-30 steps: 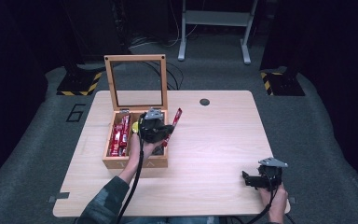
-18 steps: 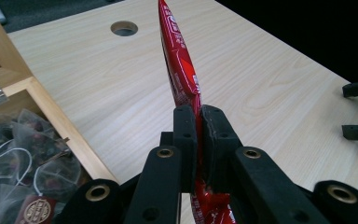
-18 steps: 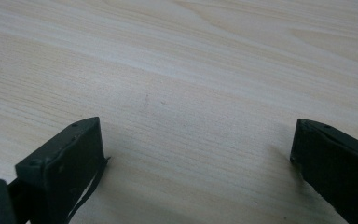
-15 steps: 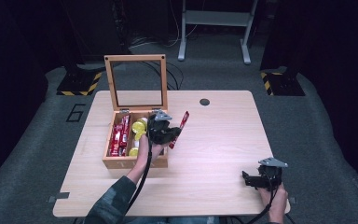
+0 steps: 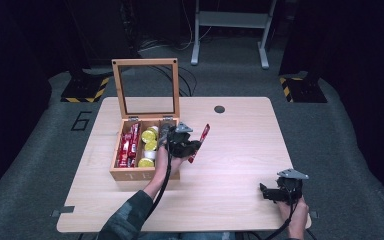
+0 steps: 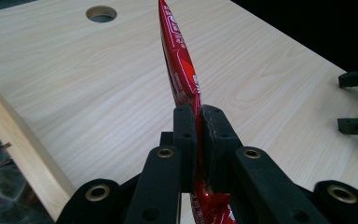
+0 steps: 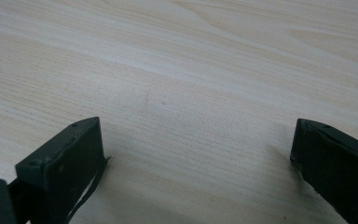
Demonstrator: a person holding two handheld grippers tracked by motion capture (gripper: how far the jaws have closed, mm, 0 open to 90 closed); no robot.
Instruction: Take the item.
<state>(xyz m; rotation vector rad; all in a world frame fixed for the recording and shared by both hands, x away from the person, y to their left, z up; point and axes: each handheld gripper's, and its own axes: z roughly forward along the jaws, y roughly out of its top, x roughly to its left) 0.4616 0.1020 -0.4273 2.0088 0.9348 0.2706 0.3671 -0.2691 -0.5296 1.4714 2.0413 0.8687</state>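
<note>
A light wooden table (image 5: 240,165) takes up the middle of the high view, on a grey floor with dark surroundings; a small round hole (image 5: 219,109) sits near its far edge; a person's two forearms come in from the near side, each hand carrying a black two-jaw gripper.

On the left half of the table stands an open wooden box (image 5: 117,172); its glass-paned lid (image 5: 146,90) is raised upright at the far side; the box's left compartment holds red sachets (image 5: 128,146), and the compartment beside it holds small round yellow-lidded tubs (image 5: 149,135).

The left gripper (image 5: 192,148) is just to the right of the box; its jaws are pressed together on a long, thin red sachet (image 6: 179,70); in the left gripper view the sachet is pinched near its lower end and rises between the jaws, tilted away toward the far edge and the round hole; in the high view it slants up and to the right of the gripper, clear of the box.

The right gripper (image 5: 266,192) rests near the table's near right corner, well apart from the box; in the right gripper view its jaws stand wide apart over bare wood, with nothing between them.
</note>
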